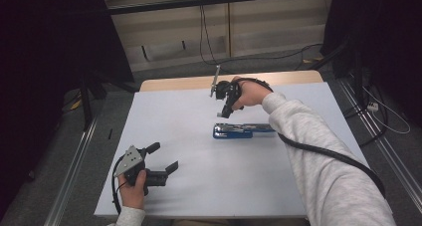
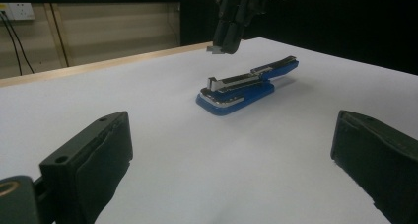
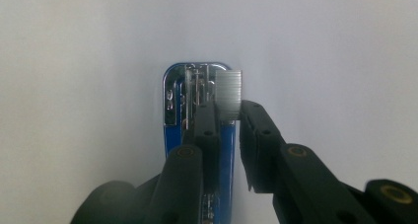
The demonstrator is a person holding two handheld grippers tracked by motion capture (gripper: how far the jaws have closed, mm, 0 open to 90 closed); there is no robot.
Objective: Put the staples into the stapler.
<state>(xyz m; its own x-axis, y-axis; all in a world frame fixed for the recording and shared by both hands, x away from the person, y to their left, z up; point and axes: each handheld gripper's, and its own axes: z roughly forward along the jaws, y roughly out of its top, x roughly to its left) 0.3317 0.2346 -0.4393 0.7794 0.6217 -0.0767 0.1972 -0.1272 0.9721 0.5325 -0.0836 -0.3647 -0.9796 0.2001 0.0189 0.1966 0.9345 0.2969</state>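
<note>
Claw on the right (image 3: 231, 113) is clamped on a strip of staples (image 3: 228, 93), the silver block pinched between the two black jaw tips and protruding beyond them. In the right gripper view this claw hangs directly over the front end of a blue stapler (image 3: 197, 93), whose metal magazine channel is exposed; the strip sits just to one side of that channel and above it, not in it. In the left gripper view the same right claw (image 2: 224, 47) hovers above the stapler (image 2: 246, 83) with a clear gap between the staples and the open magazine. The high view shows the right claw (image 1: 225, 111) pointing down at the bench, held by the right hand (image 1: 251, 92) with a pale grey sleeve (image 1: 318, 156) and a black cable trailing along the arm.

Left claw (image 1: 163, 157) stands apart, jaws wide and gripping nothing, held by the left hand (image 1: 133, 188) low over the near left part of the bench (image 1: 199, 196). In its own view both jaws frame the stapler from well away.

Stapler (image 1: 241, 130) lies flat near the middle of the white bench, lengthwise across it, its top arm swung open and back. A wooden edge (image 1: 189, 81) borders the far side of the bench. Cables (image 1: 204, 32) hang down the wall behind.
</note>
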